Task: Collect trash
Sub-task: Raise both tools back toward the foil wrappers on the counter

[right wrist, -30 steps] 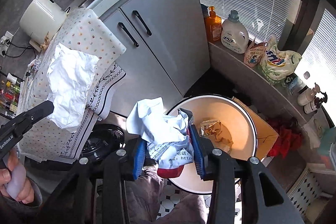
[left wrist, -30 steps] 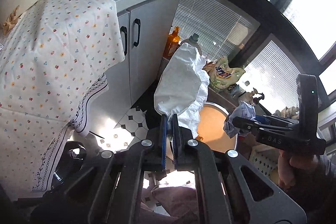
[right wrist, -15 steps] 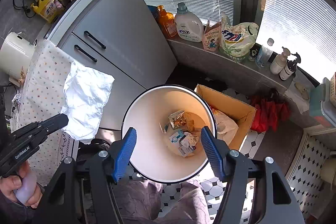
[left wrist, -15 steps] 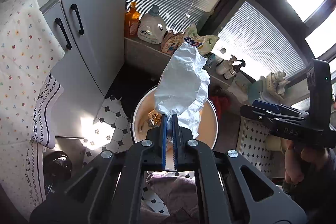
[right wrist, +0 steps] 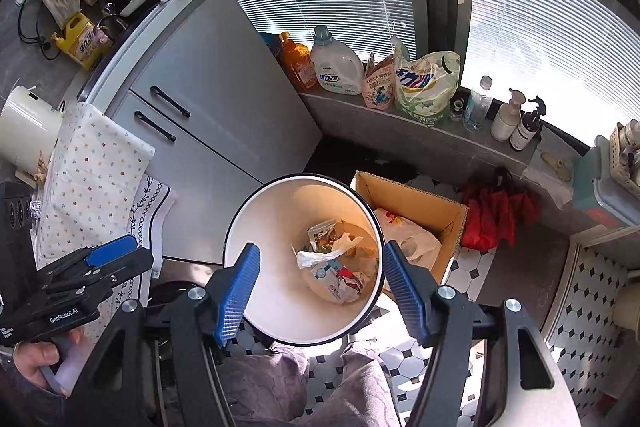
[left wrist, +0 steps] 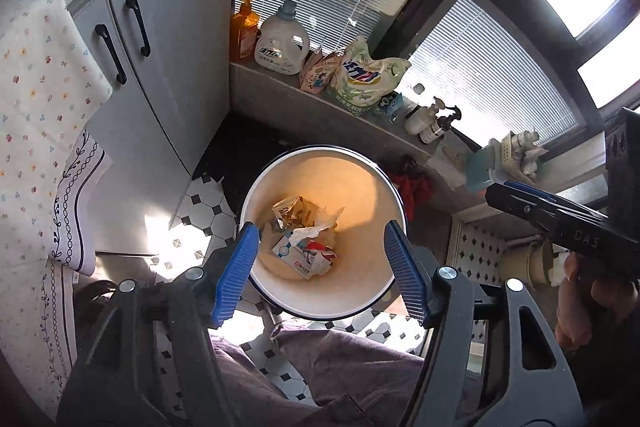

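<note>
- Crumpled white paper and printed wrappers heaped at bottom of round cream waste bin with dark rim, on tiled floor.
- Left gripper above bin, jaws opening, nothing between (blue pads).
- Right gripper likewise spread, empty.
- Open brown cardboard box touching bin.

bin mouth open above; cabinet left | cardboard box right

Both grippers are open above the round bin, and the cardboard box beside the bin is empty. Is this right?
Not quite: the cardboard box is not empty. The right wrist view shows a plastic bag in it. The left gripper is opening and the right gripper is open, above the bin.
</note>
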